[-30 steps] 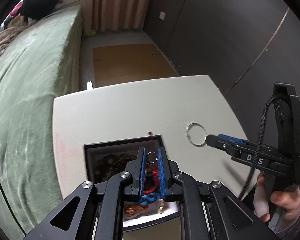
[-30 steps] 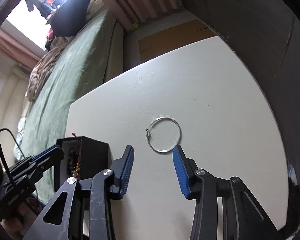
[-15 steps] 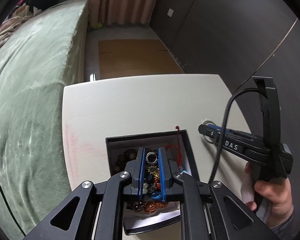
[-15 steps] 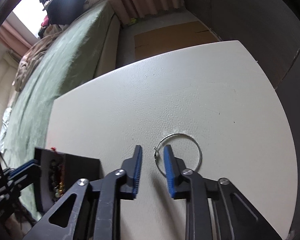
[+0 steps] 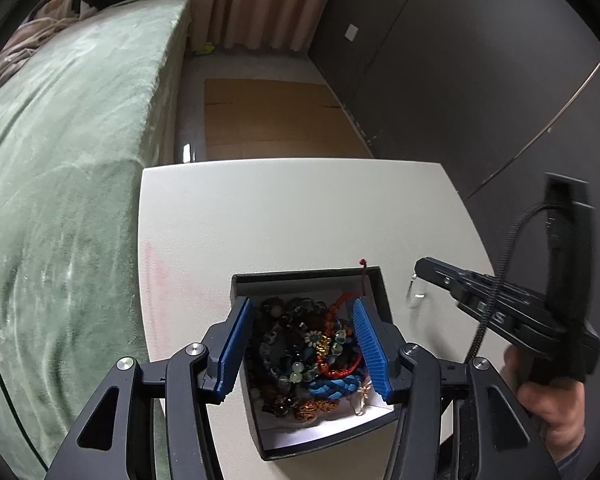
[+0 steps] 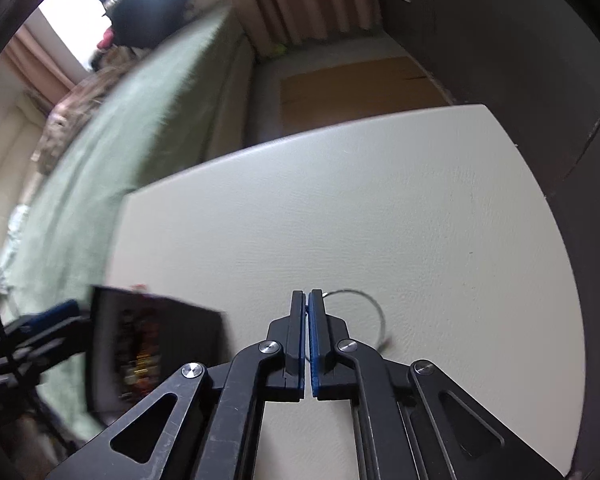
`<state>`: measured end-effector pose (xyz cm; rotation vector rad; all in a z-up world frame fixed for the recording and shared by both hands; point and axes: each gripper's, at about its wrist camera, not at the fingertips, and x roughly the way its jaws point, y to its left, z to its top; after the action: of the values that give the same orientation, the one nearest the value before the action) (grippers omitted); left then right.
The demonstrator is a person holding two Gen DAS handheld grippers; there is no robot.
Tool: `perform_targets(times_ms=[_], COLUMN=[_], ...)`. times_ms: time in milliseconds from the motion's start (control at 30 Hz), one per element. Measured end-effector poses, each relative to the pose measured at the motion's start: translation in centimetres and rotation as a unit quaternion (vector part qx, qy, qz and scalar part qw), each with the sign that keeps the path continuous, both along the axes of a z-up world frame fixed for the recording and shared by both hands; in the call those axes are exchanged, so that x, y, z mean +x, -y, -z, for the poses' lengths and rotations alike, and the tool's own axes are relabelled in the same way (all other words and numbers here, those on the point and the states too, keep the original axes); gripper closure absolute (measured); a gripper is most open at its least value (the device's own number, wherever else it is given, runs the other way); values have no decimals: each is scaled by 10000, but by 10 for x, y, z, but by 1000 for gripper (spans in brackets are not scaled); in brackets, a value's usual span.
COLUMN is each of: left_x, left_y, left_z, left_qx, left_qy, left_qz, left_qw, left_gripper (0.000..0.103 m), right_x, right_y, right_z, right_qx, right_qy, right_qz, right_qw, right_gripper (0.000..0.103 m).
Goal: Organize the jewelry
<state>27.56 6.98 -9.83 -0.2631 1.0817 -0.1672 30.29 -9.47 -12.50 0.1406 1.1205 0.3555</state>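
A black jewelry box [image 5: 312, 276] with a white inside sits on the white table [image 5: 292, 208], full of bead bracelets and cords [image 5: 308, 356]. My left gripper [image 5: 303, 344] hangs open and empty right above the box. My right gripper [image 6: 307, 304] is shut on a thin silver wire hoop [image 6: 374, 308], pinching its left side next to the clasp. In the left wrist view the right gripper [image 5: 420, 270] is just right of the box with the hoop [image 5: 413, 294] hanging from its tip. The box [image 6: 156, 344] shows blurred at the left of the right wrist view.
A bed with a green cover [image 5: 60, 160] runs along the table's left side. A dark wall [image 5: 480, 80] stands to the right. Flat cardboard [image 5: 276, 116] lies on the floor beyond the table.
My left gripper has opened over the box and let go of the small ring it held. My right gripper has closed on the silver hoop and begun lifting it.
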Motion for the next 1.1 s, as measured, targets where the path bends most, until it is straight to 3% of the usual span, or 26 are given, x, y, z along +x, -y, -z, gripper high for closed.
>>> perform_targets(times_ms=[500,667,867,933,967,1000,1100], left_x=[-21,-26,-32,-34,-34,-36,-40], left_y=[-23,-33,-46,-49,-49,-50,-49], left_z=[-24,-24,-26,-27,-28,-28,-32], left_qx=[-168,-183,-204,-204,-190,-175,-158], left_qy=[253,219,239,228,227,229,242], left_qz=[-229,-307,-423,-443,-449,-453,-455], left_qw=[9993,9991,9986,9985,9986,9986,9985], left_gripper=[49,49,49,49,49,49,42], right_x=[-49,-56,-52,-46,-45,-45,-49], right_y=[-14,-35,-62,-62,-58,-55,-42], right_z=[-67,-68,-51,-41,-39,-39,-46], right_qx=[1026,1283,864,749,776,819,970], right_qy=[588,495,210,-17,-62,-58,-55], right_qz=[-509,-850,-1043,-903,-819,-753,-654], right_qw=[9917,9868,9906,9931,9936,9938,9931], right_gripper=[100,100,99,84,68,58,55])
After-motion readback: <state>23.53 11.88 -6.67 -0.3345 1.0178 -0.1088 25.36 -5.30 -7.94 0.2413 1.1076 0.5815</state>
